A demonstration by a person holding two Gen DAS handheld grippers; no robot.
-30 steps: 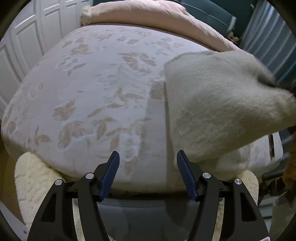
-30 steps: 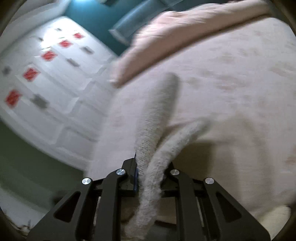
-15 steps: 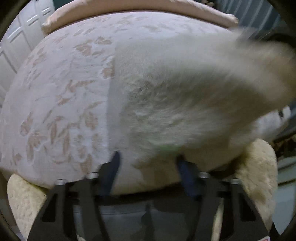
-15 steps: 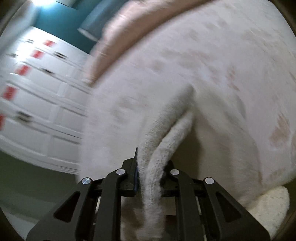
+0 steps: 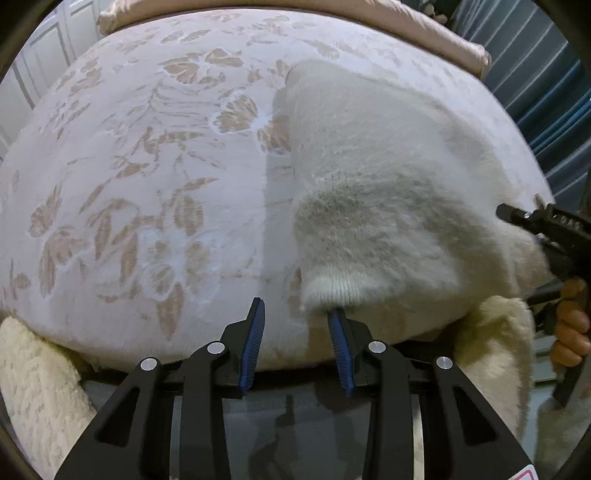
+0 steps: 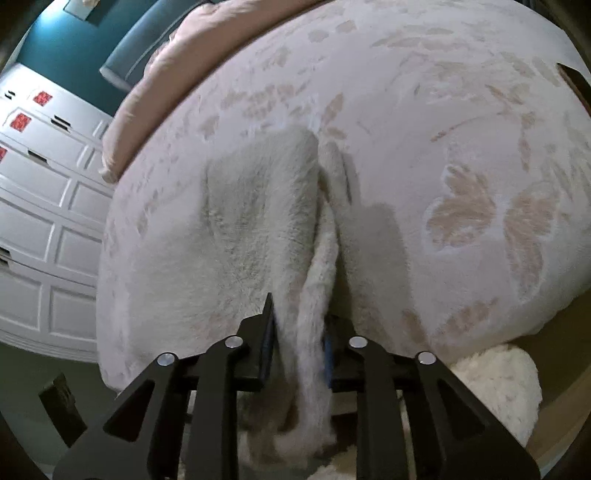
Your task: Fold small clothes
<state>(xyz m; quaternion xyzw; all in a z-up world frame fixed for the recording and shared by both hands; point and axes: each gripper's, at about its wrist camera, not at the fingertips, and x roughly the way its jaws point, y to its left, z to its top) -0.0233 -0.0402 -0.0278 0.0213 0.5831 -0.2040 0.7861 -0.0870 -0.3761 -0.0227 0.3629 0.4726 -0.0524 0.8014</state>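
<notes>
A fuzzy cream garment [image 5: 388, 192] lies on the right part of a bed [image 5: 147, 184] covered in a pale floral spread. My left gripper [image 5: 297, 325] hangs over the bed's near edge. Its jaws are closing with only the spread showing between them, and the garment's ribbed hem rests on the right fingertip [image 5: 334, 319]. In the right wrist view the garment [image 6: 251, 229] spreads out to the left, and its folded edge runs back between the jaws of my right gripper [image 6: 299, 332]. Those jaws are opening, with a slim gap at the left pad.
A pink quilt [image 5: 424, 33] lies along the bed's far side. A cream fluffy rug [image 5: 33, 387] shows below the near edge. White panelled doors [image 6: 44, 221] stand beside the bed and blue curtains [image 5: 546, 92] hang at the right. A person's hand [image 5: 570, 325] grips the other tool.
The garment has come down from hanging and now lies spread on the bed. My left gripper has dropped closer and narrowed its jaws. My right gripper's jaws have widened around the cloth edge.
</notes>
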